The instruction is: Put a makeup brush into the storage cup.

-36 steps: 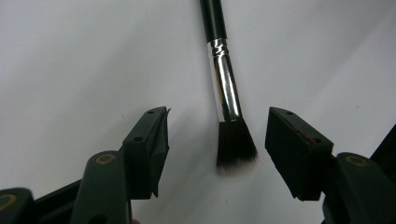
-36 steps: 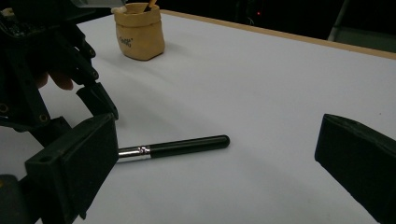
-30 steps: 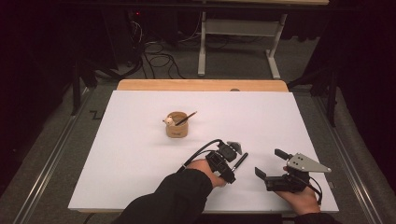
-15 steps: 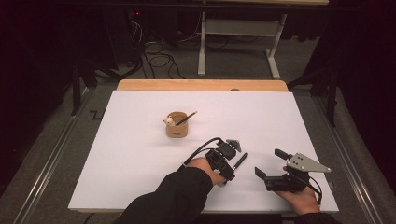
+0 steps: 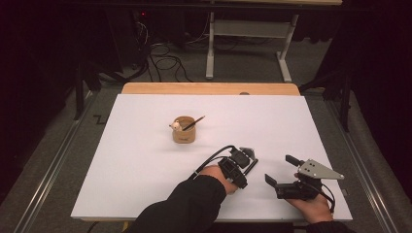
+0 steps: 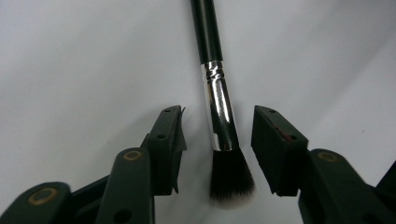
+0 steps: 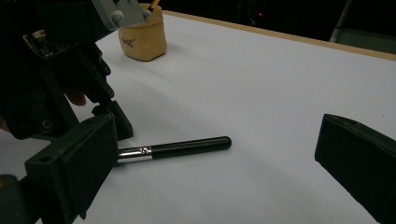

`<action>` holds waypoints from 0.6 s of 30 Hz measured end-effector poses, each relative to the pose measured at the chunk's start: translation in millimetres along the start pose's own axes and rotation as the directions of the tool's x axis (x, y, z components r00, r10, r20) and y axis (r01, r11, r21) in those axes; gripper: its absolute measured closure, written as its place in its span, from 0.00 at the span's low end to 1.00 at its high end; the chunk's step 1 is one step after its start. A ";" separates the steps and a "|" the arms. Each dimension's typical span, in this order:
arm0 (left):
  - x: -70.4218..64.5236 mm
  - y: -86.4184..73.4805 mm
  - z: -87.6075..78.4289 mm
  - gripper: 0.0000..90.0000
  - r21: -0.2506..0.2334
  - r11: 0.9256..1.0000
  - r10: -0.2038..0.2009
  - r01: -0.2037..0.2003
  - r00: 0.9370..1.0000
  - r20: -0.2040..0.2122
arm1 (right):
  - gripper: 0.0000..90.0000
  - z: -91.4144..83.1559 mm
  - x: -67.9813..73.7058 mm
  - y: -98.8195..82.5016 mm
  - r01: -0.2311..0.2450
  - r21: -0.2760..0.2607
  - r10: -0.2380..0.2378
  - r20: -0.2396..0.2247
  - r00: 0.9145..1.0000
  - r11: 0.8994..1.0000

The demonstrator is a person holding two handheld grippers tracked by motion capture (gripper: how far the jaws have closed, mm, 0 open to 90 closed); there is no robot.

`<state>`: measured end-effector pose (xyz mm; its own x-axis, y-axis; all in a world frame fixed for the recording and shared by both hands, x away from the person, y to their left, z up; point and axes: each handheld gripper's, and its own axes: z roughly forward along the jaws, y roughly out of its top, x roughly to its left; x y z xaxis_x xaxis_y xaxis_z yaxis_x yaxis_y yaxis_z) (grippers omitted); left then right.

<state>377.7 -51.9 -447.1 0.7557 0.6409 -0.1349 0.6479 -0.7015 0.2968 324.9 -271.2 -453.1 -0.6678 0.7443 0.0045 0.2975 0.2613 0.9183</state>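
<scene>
A makeup brush (image 6: 218,100) with a black handle, silver ferrule and dark bristles lies flat on the white table top (image 5: 145,160). My left gripper (image 6: 218,123) stands over it, one jaw on each side of the ferrule. The jaws have just been closing, but a gap still shows on both sides and the pads do not touch the brush. In the high view the left gripper (image 5: 248,160) is at the front middle, over the brush (image 5: 253,166). My right gripper (image 5: 281,170) rests to its right, jaws wide open and holding nothing. The right gripper view shows the brush (image 7: 187,147) lying ahead.
A tan cup (image 5: 184,132) with a slim brush and a small white thing in it stands behind the left hand, also the cup (image 7: 142,39) in the right gripper view. A wooden strip (image 5: 209,88) borders the far edge. Table legs and cables lie beyond.
The left hand has shifted only slightly over the brush. The right hand and the cup have stayed put.
</scene>
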 end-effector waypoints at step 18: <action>-4.8 3.1 2.7 0.78 0.018 1.000 0.003 -0.002 1.000 -0.029 | 0.00 -0.1 0.3 0.2 0.002 -0.001 -0.002 0.000 1.000 1.000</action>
<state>376.3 -58.0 -448.1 0.7543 0.6479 -0.1062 0.6479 -0.7085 0.2799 324.7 -270.9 -452.8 -0.6685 0.7437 0.0032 0.2957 0.2618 0.9187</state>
